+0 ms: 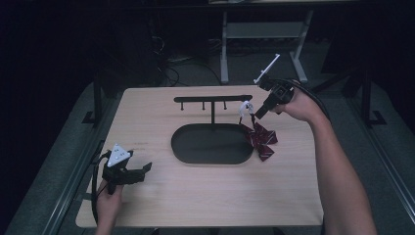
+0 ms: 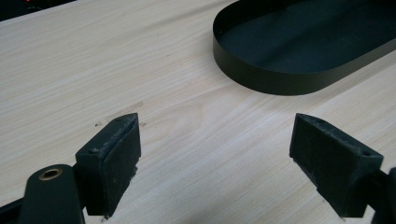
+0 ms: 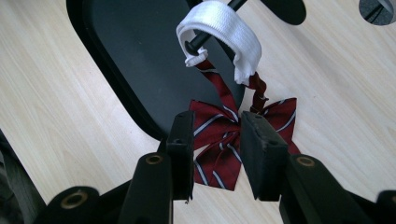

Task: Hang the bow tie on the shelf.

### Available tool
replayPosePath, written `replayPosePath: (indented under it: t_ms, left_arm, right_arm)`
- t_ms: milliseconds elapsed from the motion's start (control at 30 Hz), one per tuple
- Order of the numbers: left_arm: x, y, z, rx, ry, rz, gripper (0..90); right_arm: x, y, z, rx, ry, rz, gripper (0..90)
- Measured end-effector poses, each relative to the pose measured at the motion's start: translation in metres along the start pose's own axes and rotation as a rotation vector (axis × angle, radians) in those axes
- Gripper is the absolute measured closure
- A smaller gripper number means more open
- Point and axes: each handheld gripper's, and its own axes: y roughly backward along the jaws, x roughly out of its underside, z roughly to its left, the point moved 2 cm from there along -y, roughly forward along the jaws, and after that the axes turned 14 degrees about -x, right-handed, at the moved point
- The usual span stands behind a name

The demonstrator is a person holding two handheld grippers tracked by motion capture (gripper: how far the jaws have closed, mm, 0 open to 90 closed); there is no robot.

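Fingers of the right gripper [image 3: 217,154] stand apart, clear of the dark red striped bow tie [image 3: 229,140], whose white elastic band [image 3: 224,28] loops over the black stand's peg [image 3: 198,41]. Risk: brushing it off. Left gripper [image 2: 217,163] open, idle over the counter [image 2: 93,60].

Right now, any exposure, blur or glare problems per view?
High view: table well lit, the room around it near black, slightly soft overall. Left gripper view: sharp wood grain, tray wall crisp, no glare. Right gripper view: bow tie sharp, its white strap bright but not blown out, the near black pads slightly soft.
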Motion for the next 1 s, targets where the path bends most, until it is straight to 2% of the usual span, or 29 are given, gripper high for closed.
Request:
replayPosePath:
  t_ms: [467,1000]
  left_arm:
    - [0.0,0.0,0.0,0.001,0.002,-0.004,16.3]
    - [0.0,-0.001,0.0,0.003,-0.005,0.001,16.3]
  right_arm:
    - [0.006,0.002,-0.001,-0.006,-0.009,-0.007,62.2]
    - [0.021,0.001,-0.005,-0.012,-0.029,-0.015,60.1]
